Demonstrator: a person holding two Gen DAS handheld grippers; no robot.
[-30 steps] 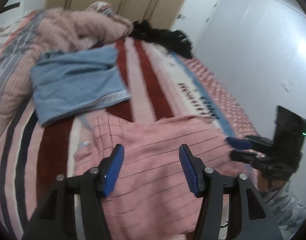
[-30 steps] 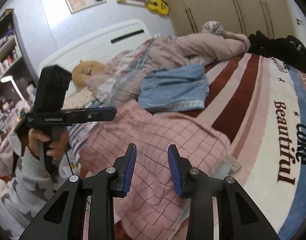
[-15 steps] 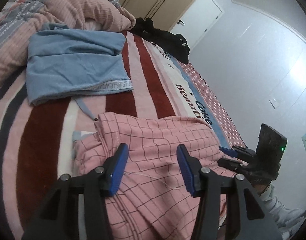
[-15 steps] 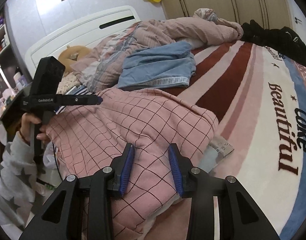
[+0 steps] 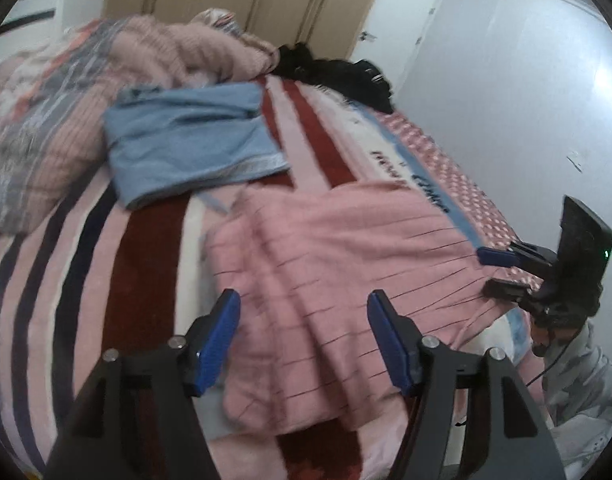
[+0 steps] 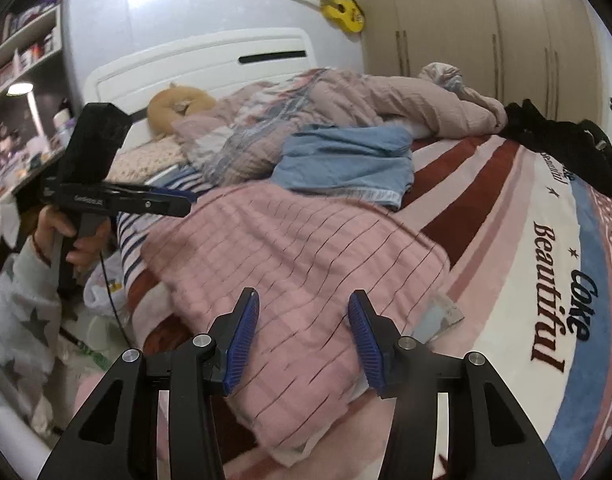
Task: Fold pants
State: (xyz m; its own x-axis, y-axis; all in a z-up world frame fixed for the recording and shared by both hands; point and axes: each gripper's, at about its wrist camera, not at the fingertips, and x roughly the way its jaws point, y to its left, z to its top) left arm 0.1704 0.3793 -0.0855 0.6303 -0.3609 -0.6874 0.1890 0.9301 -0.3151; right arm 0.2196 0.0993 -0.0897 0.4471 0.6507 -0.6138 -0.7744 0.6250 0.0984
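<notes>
Left gripper point(image 5: 301, 336): jaws spread wide, nothing between them, held above the near part of the pink checked pants point(image 5: 330, 264). Not touching the cloth as far as the left wrist view shows; frame is motion-blurred.

Right gripper point(image 6: 303, 340): jaws likewise apart and empty, poised over the near end of the pants point(image 6: 289, 264) in its own view. In the left wrist view the same tool appears at far right, at the right edge of the garment, fingers parted; contact with the cloth there cannot be told.

Pants: lying on the striped bedspread point(image 6: 518, 248), near edge of the bed, already doubled into a compact, roughly rectangular bundle with several layers visible at the near end. A small label or tag point(image 6: 438, 318) shows at the right edge of the bundle.

Beyond: a folded light-blue garment point(image 5: 189, 148) just behind the pants, then a rumpled pink quilt point(image 6: 346, 108); a black garment point(image 6: 566, 140) at the far right.

Judgement: fold largely done, both tools released. Remaining, if anything: a final halving or smoothing of the uneven near edge, then setting it by the blue piece
</notes>
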